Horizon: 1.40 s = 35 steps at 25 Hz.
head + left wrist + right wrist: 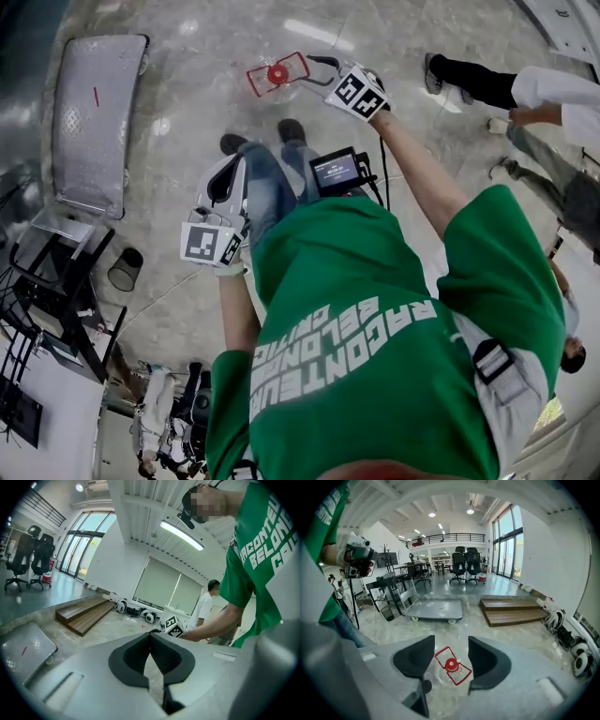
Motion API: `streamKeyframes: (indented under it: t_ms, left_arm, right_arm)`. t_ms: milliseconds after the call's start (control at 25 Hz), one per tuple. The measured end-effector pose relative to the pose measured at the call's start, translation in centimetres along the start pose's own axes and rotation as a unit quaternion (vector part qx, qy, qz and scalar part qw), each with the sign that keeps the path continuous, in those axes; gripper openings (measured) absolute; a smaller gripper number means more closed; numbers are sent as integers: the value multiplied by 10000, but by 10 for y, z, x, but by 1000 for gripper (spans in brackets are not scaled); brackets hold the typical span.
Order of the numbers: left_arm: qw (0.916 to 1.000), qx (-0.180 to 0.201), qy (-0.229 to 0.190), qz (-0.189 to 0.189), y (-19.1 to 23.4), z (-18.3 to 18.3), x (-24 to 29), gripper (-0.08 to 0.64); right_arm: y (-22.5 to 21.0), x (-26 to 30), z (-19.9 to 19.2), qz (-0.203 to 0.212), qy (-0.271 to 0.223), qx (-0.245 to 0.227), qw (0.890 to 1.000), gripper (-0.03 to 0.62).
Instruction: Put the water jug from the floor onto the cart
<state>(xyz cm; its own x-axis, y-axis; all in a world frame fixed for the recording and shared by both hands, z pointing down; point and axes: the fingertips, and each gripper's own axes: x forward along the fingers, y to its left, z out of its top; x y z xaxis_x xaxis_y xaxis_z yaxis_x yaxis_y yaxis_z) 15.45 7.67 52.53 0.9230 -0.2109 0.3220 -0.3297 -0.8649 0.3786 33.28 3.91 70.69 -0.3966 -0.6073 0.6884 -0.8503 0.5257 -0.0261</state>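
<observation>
The water jug (277,73) stands on the marble floor: a clear body with a red cap and a red handle frame. My right gripper (317,71) hangs just to its right in the head view. In the right gripper view the jug (451,665) shows between and below the jaws of the right gripper (451,641), which are open and touch nothing. The flat grey cart (94,122) is parked to the left, and it also appears as the cart (433,609) beyond the jug. My left gripper (228,173) is by my thigh; the left gripper (150,637) is shut and empty.
A low wooden step platform (515,609) lies right of the cart. A black waste bin (125,269) and a black desk frame (47,281) stand at the left. Other people (525,89) stand at the right. Office chairs (466,564) are far back.
</observation>
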Motion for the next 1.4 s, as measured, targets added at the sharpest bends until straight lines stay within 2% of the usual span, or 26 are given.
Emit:
streamKeyframes:
  t_ms: [200, 360, 440, 640, 800, 1040, 1400]
  left_arm:
    - [9998, -124, 143, -112, 13, -18, 1, 14]
    - [9993, -197, 207, -232, 24, -33, 15, 15]
    - [9990, -269, 196, -290, 29, -43, 22, 15]
    - [9974, -391, 284, -539, 34, -71, 42, 15]
    - [9957, -407, 301, -777, 38, -81, 54, 14]
    - [9932, -297, 351, -1068, 47, -95, 48, 14]
    - [9909, -542, 581, -1087, 70, -127, 46, 14]
  right_arm:
    - [11, 58, -35, 187, 334, 50, 9993, 241]
    - [17, 110, -73, 359, 723, 92, 9967, 244]
    - [18, 137, -94, 394, 938, 84, 9948, 272]
    - [11, 189, -141, 237, 1223, 459, 9912, 354]
    - [8, 221, -172, 204, 1474, 839, 9853, 356]
    - [4, 256, -197, -124, 1760, 985, 9794, 356]
    - [-7, 290, -227, -531, 1902, 1254, 9723, 354]
